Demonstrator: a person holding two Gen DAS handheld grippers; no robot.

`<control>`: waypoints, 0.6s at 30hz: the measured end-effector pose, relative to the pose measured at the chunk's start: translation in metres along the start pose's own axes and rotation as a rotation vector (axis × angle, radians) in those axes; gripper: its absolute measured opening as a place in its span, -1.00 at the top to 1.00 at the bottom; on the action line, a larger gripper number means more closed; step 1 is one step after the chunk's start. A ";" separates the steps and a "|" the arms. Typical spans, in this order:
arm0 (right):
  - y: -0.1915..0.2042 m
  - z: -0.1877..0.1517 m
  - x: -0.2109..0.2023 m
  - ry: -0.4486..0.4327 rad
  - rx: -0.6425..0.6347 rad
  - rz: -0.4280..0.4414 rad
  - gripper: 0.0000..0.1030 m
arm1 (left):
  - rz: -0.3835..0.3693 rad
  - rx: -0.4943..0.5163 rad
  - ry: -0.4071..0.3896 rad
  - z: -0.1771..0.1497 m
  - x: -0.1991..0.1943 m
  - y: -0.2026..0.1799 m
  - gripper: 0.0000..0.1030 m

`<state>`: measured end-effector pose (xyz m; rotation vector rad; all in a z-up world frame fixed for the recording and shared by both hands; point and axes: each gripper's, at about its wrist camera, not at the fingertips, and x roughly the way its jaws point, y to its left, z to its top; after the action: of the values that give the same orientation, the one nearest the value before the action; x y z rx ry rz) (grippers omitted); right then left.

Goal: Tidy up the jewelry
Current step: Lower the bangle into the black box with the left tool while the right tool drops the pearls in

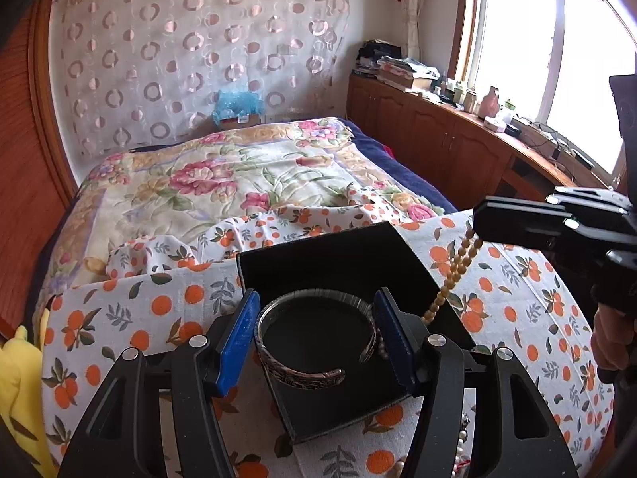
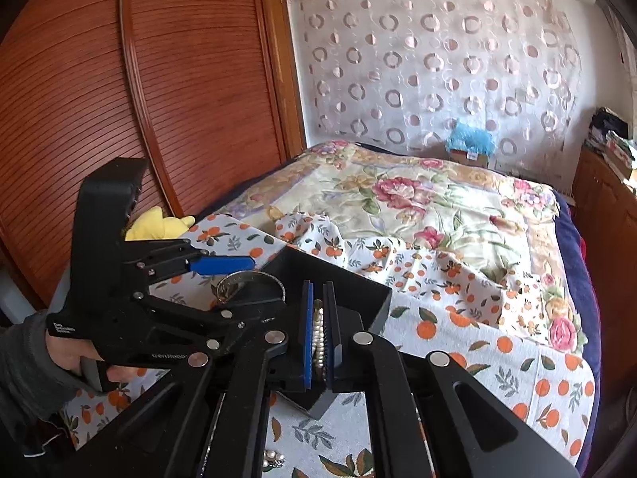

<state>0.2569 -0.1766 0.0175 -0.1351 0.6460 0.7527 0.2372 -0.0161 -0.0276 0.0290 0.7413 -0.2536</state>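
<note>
A black open box [image 1: 342, 263] sits on an orange-print cloth. My left gripper [image 1: 316, 328] is shut on a silver cuff bracelet [image 1: 310, 370] and holds it over the box. My right gripper [image 2: 318, 334] is shut on a bead necklace [image 2: 318, 338]; in the left wrist view that gripper [image 1: 483, 219] is at the right and the tan bead strand [image 1: 450, 279] hangs from it down toward the box's right side. The left gripper [image 2: 223, 265] and the bracelet [image 2: 239, 283] also show in the right wrist view, over the box [image 2: 350, 286].
The orange-print cloth [image 1: 517, 298] covers the surface, with a flowered bedspread [image 1: 239, 175] behind. Loose pearl jewellery [image 1: 462, 446] lies on the cloth near the front. A yellow plush toy [image 1: 16, 378] is at the left, wooden cabinets [image 1: 438, 135] at the right.
</note>
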 end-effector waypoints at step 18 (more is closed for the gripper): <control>0.013 -0.047 -0.018 0.019 0.043 -0.026 0.79 | -0.009 -0.035 -0.035 -0.044 -0.053 -0.001 -0.19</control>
<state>0.2154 -0.1934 -0.0080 -0.1115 0.6769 0.7128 0.1707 -0.0004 -0.0246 -0.0123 0.7106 -0.2493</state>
